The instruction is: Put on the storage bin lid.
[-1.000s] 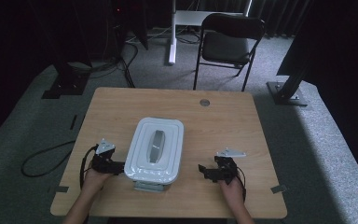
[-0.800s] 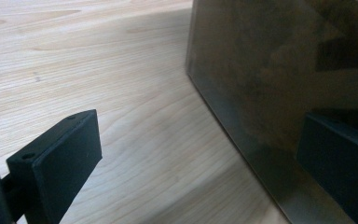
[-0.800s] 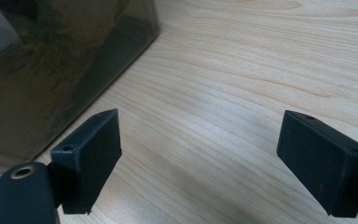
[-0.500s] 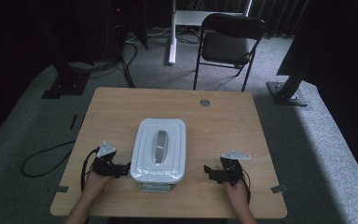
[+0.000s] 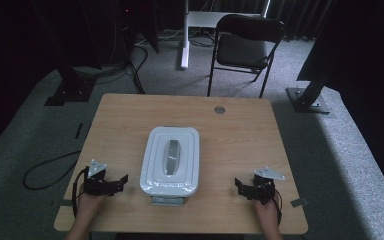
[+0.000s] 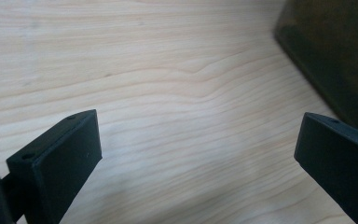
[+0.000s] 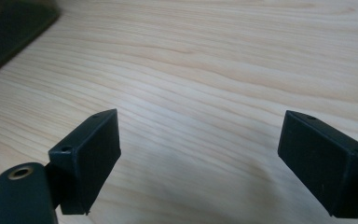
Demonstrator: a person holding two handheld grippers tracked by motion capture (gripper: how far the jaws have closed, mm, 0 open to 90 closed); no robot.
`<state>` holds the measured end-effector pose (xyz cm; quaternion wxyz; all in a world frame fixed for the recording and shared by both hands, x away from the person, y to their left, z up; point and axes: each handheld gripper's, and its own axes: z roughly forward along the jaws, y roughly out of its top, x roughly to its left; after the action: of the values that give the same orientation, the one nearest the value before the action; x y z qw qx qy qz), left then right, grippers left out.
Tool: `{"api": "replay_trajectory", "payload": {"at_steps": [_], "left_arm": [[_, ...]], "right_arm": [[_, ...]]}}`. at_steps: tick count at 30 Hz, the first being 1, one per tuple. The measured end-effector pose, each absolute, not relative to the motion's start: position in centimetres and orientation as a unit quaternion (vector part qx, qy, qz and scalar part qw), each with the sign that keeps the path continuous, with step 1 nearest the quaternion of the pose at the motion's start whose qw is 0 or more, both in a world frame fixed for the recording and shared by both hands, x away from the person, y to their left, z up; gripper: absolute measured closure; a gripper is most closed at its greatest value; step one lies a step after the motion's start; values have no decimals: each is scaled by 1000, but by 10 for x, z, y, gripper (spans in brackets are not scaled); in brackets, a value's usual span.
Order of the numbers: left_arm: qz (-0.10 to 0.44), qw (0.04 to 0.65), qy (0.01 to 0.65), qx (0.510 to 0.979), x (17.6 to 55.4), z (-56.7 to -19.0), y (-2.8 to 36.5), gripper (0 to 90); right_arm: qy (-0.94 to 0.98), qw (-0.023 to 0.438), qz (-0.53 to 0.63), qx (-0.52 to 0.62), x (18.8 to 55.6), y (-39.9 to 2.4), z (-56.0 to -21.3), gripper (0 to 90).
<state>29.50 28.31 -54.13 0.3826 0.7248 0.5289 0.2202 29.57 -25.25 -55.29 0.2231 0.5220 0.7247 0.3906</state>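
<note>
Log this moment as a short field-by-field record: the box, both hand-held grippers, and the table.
box: white lidded container with a grey handle on its lid, lid on, middle of the table
left hand-held gripper: jaws open, holding nothing, beside the box's left side, apart from it
right hand-held gripper: jaws open, holding nothing, well off the box's right side
table: light wood, round grommet near far edge
background: black chair beyond the table

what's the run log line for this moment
left tongs: open, empty, left of box | right tongs: open, empty, right of box | white box: lid on, untouched, mid table
</note>
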Motion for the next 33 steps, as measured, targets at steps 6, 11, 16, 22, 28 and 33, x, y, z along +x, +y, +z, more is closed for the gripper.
{"api": "replay_trajectory", "payload": {"at_steps": [6,11,16,22,28,33], "left_arm": [[233,374,548,711,287,-544,296,13],[244,364,561,702,281,-546,304,13],[260,352,589,680,274,-549,316,13],[286,333,608,662,269,-550,320,13],[299,315,623,651,270,-552,325,13],[314,315,627,640,270,-551,328,13]], "right_arm": [[710,239,379,544,285,-274,-555,122],[699,250,365,562,278,-286,-556,122],[681,273,344,586,272,-303,-557,122],[666,286,324,608,268,-315,-559,123],[651,282,322,627,268,-325,-560,123],[643,281,330,632,272,-331,-560,123]]}}
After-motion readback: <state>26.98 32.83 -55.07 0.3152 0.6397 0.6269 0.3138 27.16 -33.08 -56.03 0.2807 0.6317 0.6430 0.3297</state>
